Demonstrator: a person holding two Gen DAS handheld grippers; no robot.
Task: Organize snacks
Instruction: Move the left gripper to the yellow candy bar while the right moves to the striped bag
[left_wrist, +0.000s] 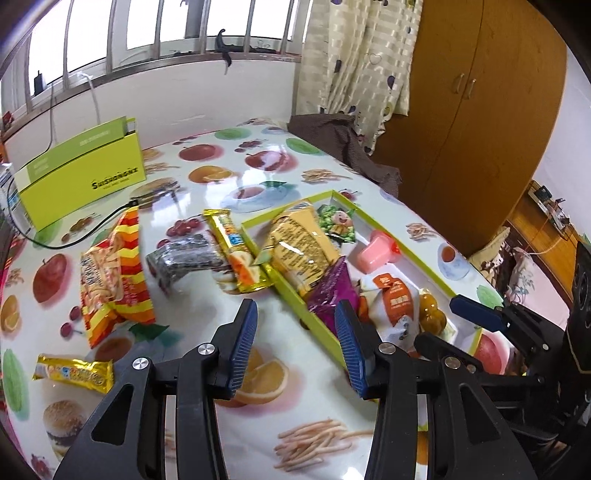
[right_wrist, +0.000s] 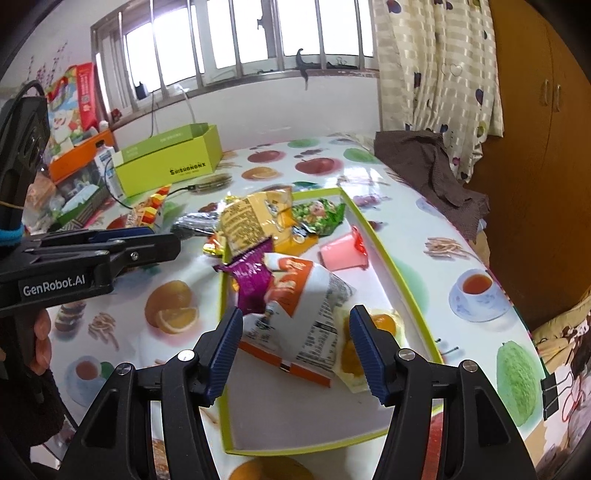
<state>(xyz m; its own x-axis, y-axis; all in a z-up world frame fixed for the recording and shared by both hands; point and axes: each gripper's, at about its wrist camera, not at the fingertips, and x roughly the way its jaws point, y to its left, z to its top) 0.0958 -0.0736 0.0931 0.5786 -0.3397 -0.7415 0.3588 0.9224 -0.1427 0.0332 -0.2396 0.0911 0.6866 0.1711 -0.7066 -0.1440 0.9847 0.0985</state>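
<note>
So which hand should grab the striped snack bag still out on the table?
Left, probably. The left gripper is open and empty over the table beside the striped snack bag; the right gripper hangs over the tray.

Snack packets in tray; more packets on table left of tray.

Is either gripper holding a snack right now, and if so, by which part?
Nothing is held. The left gripper stands open over the table, and the right gripper stands open above the white and orange packet without its pads pressing on it.
</note>
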